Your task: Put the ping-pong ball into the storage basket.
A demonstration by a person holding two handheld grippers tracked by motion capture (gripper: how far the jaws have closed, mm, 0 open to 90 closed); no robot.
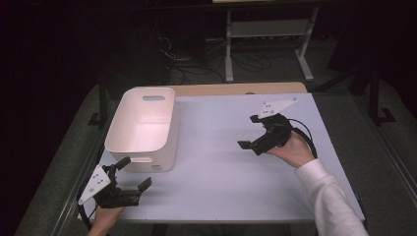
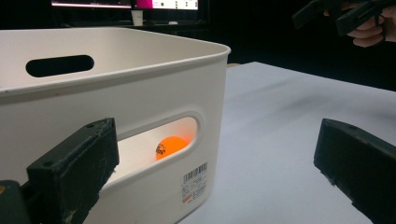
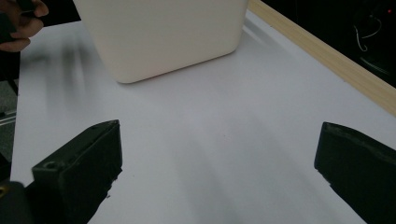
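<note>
Two grippers, both with jaws spread wide and nothing between them. Left gripper sits just beside the near end wall of the white bin. An orange ball lies inside the bin, seen through the handle slot straight ahead of its jaws. Right gripper hovers well apart, jaws aimed toward the bin across bare table.

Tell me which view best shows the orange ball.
The left gripper view: the small orange ball sits inside the white plastic bin, seen through its handle slot. The high and right gripper views give the bin's interior and outer wall instead.
</note>
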